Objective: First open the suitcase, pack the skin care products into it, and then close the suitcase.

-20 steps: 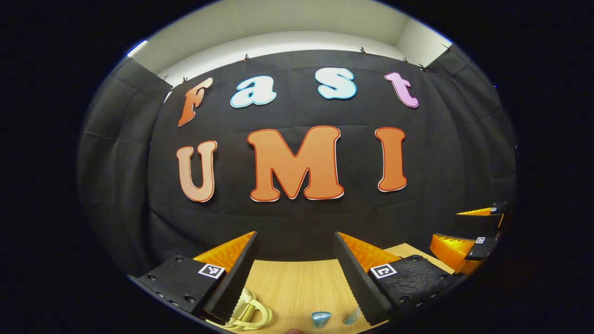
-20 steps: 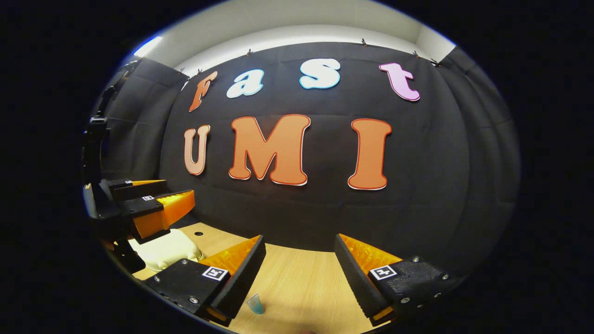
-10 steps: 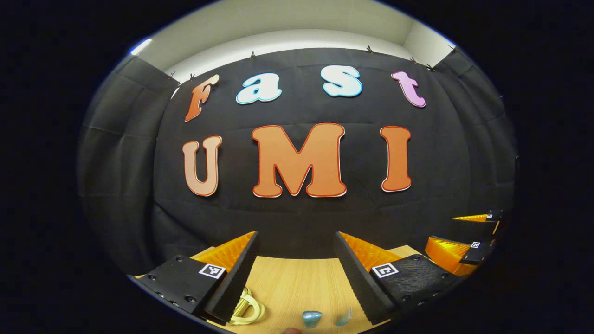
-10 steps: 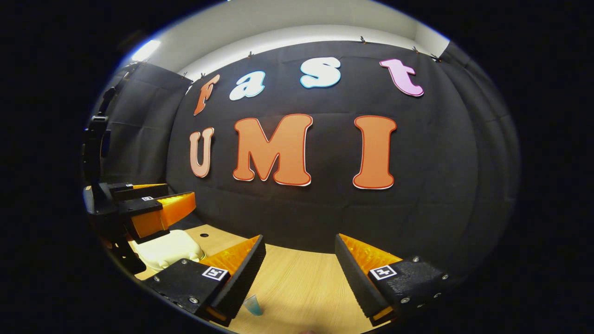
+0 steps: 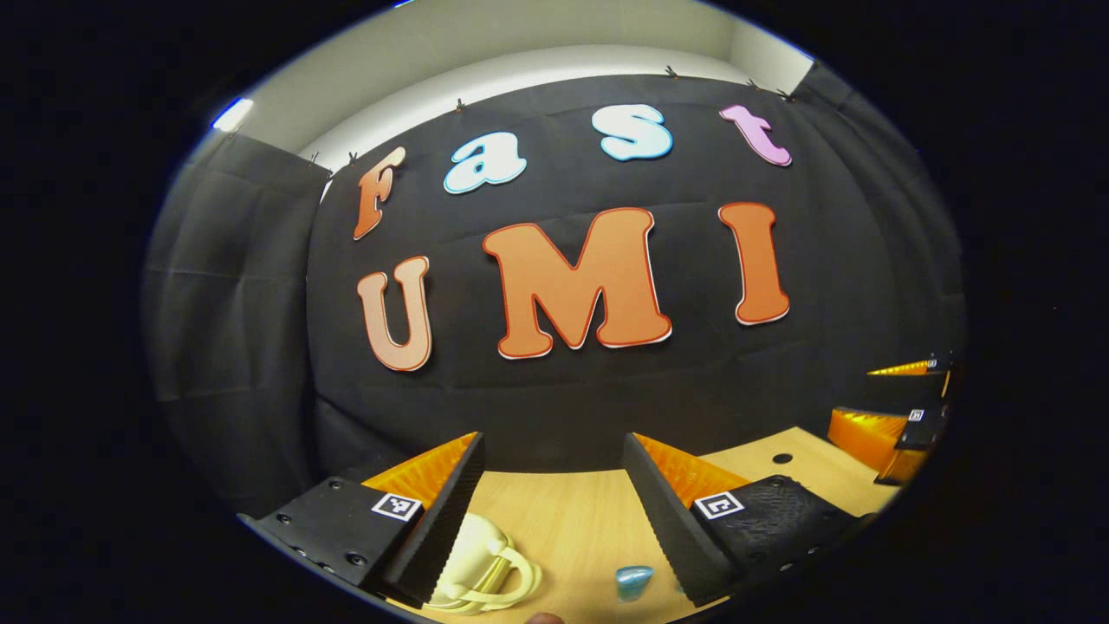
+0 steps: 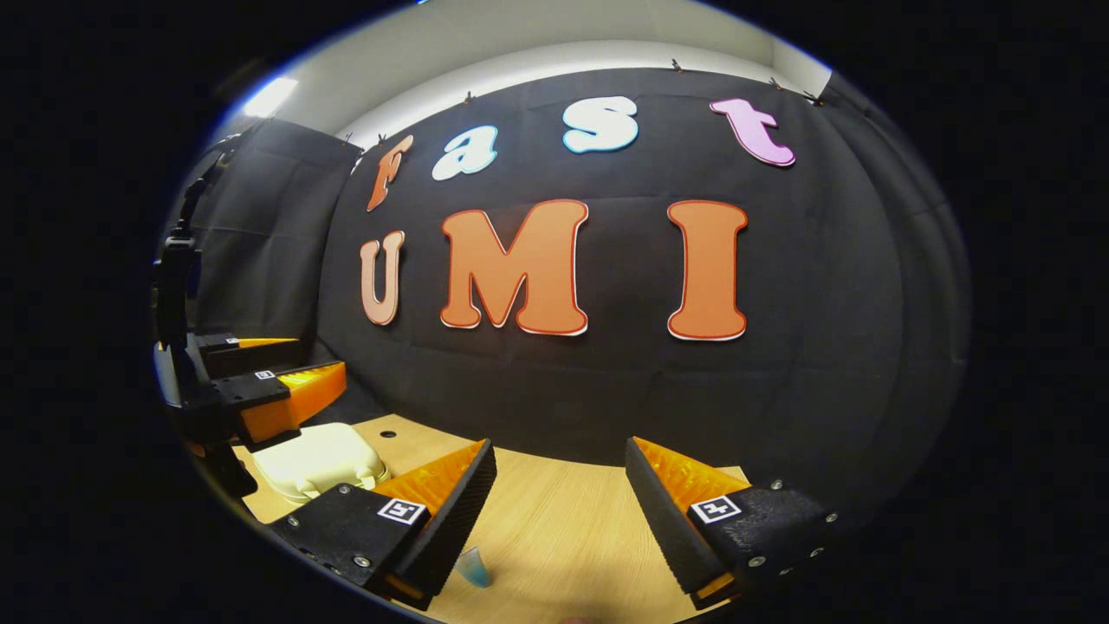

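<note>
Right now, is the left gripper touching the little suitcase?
Apart. In the right gripper view the left gripper hangs open above the cream suitcase, with dark wall showing between its fingers and the lid.

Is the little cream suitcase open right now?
No, in the right gripper view the cream suitcase lies on the wooden table with its lid down flat.

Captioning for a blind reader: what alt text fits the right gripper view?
The right claw hangs open above a wooden table, a small blue item by its fingers. At left, the left claw hovers over a closed cream suitcase.
</note>
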Demonstrator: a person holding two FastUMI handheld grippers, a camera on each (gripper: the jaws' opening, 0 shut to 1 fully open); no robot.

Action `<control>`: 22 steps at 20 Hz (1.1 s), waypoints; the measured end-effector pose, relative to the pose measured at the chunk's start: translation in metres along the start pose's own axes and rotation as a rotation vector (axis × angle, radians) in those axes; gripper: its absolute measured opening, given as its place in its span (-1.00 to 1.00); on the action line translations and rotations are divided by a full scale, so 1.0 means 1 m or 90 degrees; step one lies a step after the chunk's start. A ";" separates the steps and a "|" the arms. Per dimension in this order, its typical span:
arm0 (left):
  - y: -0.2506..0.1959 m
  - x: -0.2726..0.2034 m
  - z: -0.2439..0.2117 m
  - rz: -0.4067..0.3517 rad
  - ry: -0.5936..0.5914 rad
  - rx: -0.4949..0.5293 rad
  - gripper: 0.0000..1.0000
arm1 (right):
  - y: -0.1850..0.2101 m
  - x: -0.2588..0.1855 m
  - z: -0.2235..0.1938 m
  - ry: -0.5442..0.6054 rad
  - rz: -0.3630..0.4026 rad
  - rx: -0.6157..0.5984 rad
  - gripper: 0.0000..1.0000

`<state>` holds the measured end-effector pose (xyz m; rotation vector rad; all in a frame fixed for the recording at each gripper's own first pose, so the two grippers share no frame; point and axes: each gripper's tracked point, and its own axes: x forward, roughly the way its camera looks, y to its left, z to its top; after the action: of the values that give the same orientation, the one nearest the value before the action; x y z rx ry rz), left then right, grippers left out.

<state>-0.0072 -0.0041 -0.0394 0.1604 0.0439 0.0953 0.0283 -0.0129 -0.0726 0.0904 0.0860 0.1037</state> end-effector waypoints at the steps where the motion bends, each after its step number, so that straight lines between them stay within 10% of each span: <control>1: 0.007 0.000 -0.004 0.000 0.000 0.012 1.00 | 0.002 -0.001 0.000 0.004 -0.004 0.004 0.91; 22: 0.058 0.009 -0.231 -0.208 0.183 0.322 0.96 | 0.019 -0.001 -0.016 0.059 -0.222 -0.033 0.91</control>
<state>-0.0153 0.0900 -0.2584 0.6409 0.3809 -0.2229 0.0236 0.0074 -0.0862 0.0176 0.1908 -0.2382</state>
